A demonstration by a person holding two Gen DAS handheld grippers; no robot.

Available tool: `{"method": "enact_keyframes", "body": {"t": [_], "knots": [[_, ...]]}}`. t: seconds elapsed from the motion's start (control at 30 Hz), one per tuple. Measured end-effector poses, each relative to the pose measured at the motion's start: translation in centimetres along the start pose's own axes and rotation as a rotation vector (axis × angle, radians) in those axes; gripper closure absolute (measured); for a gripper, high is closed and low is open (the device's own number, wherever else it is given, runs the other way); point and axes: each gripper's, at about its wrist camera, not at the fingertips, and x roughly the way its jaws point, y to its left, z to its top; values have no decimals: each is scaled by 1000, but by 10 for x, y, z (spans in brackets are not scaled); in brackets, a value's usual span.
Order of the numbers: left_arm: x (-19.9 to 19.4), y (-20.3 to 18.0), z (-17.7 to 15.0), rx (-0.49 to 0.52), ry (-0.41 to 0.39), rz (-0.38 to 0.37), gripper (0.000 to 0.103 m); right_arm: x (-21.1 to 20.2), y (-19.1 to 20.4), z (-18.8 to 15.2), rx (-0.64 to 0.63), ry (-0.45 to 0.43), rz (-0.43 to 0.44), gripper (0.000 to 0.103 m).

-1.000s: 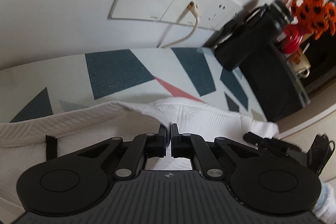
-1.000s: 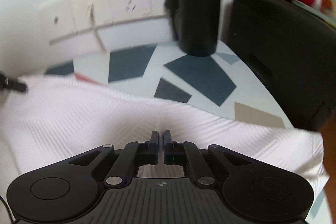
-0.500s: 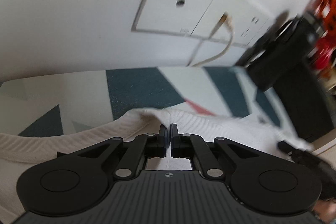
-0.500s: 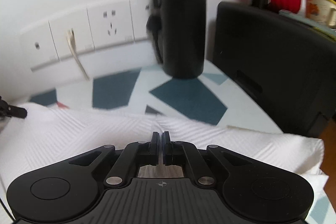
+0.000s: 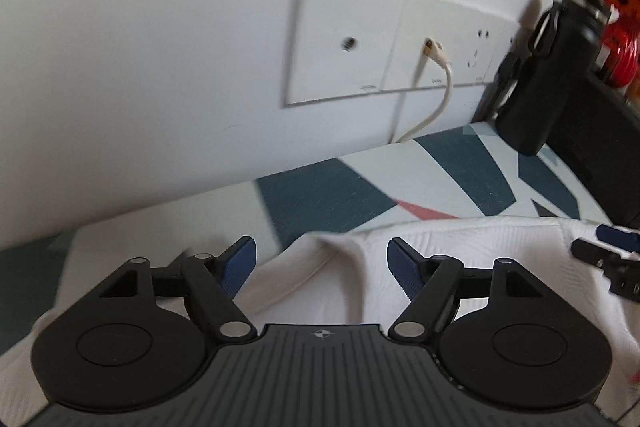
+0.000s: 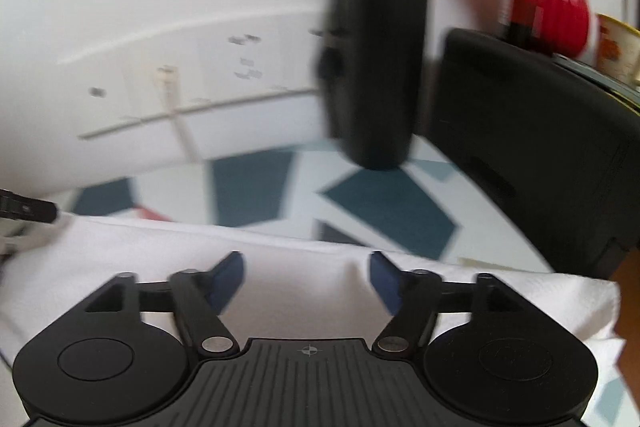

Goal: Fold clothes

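Observation:
A white ribbed garment [image 5: 460, 259] lies on the patterned tabletop [image 5: 452, 171], its far edge facing the wall. My left gripper [image 5: 322, 261] hovers over that edge with its jaws opening; cloth lies below the gap and the blue pads [image 5: 240, 261] do not press on it. In the right wrist view the same garment [image 6: 132, 259] spreads under my right gripper [image 6: 306, 275], whose jaws are also opening with no cloth pinched between them. The right gripper's tip [image 5: 600, 251] shows at the right edge of the left wrist view.
A black bottle [image 6: 376, 59] stands on the table by the wall. A black case [image 6: 540, 147] sits to its right with a red vase of orange flowers [image 6: 560, 7] behind. Wall sockets [image 5: 380, 55] with a white cable [image 5: 440, 95] face the table.
Both grippers were shut on the garment's edge and now stand open, the cloth dropped flat. The left view has swung, and the right view has pulled back slightly.

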Motion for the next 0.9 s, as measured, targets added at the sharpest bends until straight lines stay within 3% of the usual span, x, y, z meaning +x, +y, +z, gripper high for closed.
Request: {"method": "enact_keyframes", "body": {"t": [0.13, 0.4, 0.57, 0.7, 0.9], "knots": [[-60, 23, -43, -22, -45, 106, 16, -9, 31, -8, -10, 47, 99, 5], [-205, 72, -180, -157, -45, 290, 13, -24, 105, -30, -72, 164, 184, 4], [-268, 98, -249, -315, -36, 378, 13, -40, 169, -32, -124, 211, 295, 5], [-305, 125, -290, -400, -38, 496, 13, -49, 224, -42, -163, 247, 346, 5], [-336, 172, -337, -815, -141, 405, 13, -54, 275, -68, -201, 298, 351, 6]]}}
